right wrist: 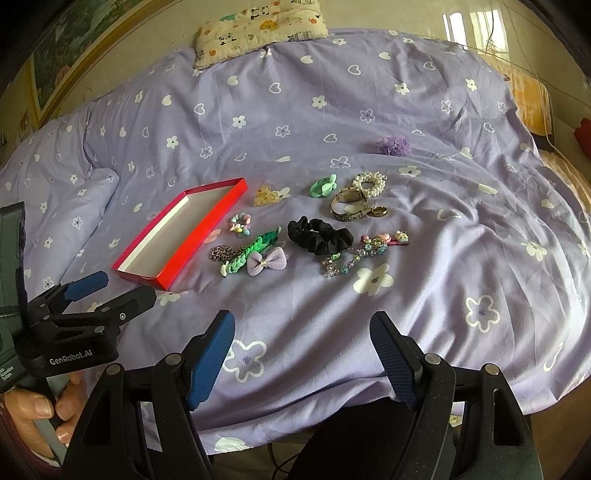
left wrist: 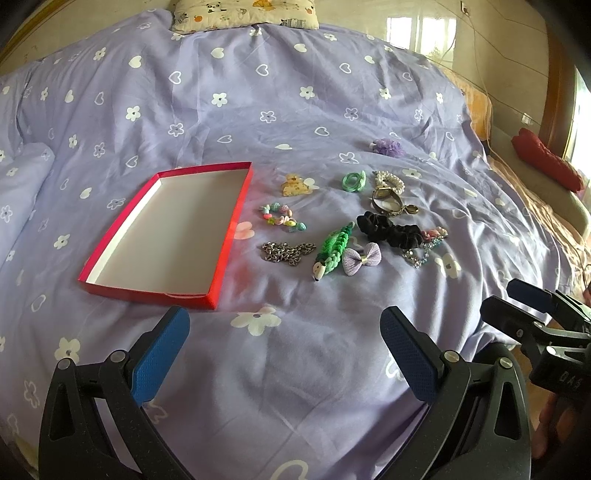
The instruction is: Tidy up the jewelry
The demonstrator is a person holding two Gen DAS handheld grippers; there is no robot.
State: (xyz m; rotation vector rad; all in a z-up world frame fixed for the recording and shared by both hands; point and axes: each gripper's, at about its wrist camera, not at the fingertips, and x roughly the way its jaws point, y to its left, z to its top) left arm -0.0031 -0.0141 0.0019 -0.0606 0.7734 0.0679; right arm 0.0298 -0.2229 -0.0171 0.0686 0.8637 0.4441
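A shallow red box (left wrist: pixel 147 293) with a white, bare inside lies left of centre on the bed. To its right, loose pieces are spread out: a silver chain (left wrist: pixel 286 253), a pastel bead bracelet (left wrist: pixel 282 218), a green braided band (left wrist: pixel 332 243), a lilac bow (left wrist: pixel 361 256), a black scrunchie (left wrist: pixel 391 229), a watch (left wrist: pixel 386 201) and a pearl bracelet (left wrist: pixel 388 181). My left gripper (left wrist: pixel 284 350) hangs open over the bedspread, short of the box. My right gripper (right wrist: pixel 303 358) is open too, well before the scrunchie (right wrist: pixel 319 230). Neither holds anything.
The bed carries a lilac cover (left wrist: pixel 295 92) with white flowers and hearts. A patterned pillow (right wrist: pixel 258 26) lies at the far end. A purple pompom (right wrist: pixel 394 146) sits beyond the jewelry. A hand (right wrist: pixel 33 410) grips the left tool's handle. A red cloth (left wrist: pixel 546 162) lies off the bed's right side.
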